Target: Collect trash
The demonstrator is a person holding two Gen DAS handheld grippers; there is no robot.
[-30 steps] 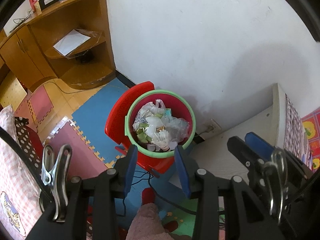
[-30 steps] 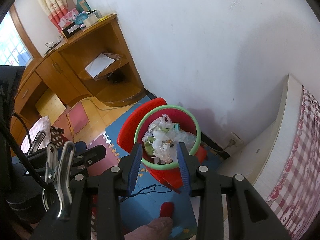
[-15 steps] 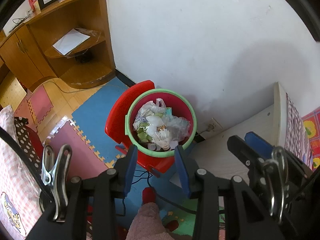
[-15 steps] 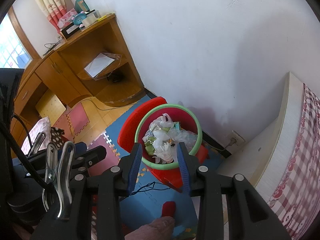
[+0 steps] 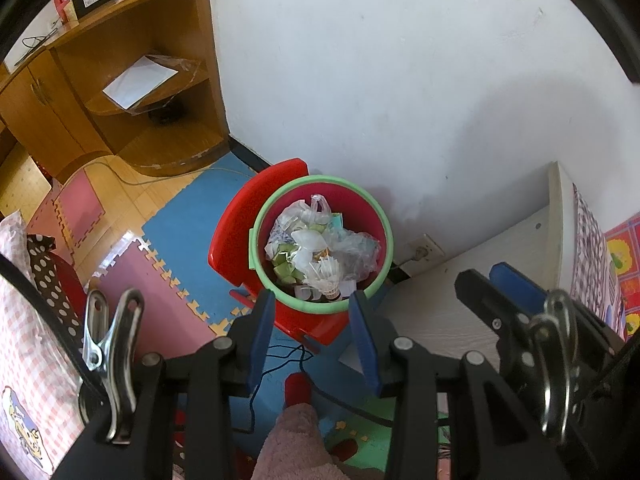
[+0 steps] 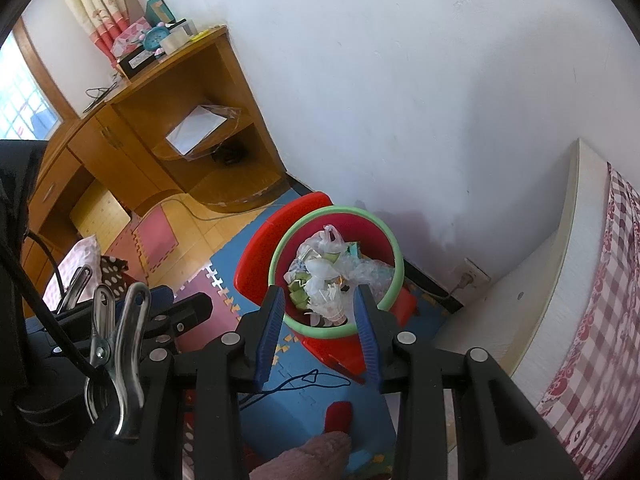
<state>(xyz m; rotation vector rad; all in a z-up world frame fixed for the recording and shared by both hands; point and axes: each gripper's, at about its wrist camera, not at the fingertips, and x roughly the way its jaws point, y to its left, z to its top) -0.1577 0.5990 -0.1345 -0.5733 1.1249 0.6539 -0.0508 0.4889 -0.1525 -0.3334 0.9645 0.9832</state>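
Observation:
A red bin with a green rim (image 5: 259, 220) stands on a small red chair (image 5: 236, 232) against the white wall. It is filled with trash (image 5: 320, 248): clear plastic bags, paper scraps and a shuttlecock. My left gripper (image 5: 312, 298) hangs above the bin's near rim, open, with nothing between its blue pads. The right gripper (image 6: 319, 294) is open and empty too, over the same bin (image 6: 276, 264) and trash (image 6: 328, 276). Each gripper shows at the edge of the other's view: the right one (image 5: 482, 276), the left one (image 6: 180, 300).
A wooden corner desk (image 5: 160, 80) with open shelves stands at the back left. Foam puzzle mats (image 5: 188, 216) cover the floor. A white bed frame (image 5: 500, 248) is at the right, near a wall socket (image 5: 426, 248). A thin cable (image 5: 288, 356) and a person's foot (image 5: 296, 440) are below.

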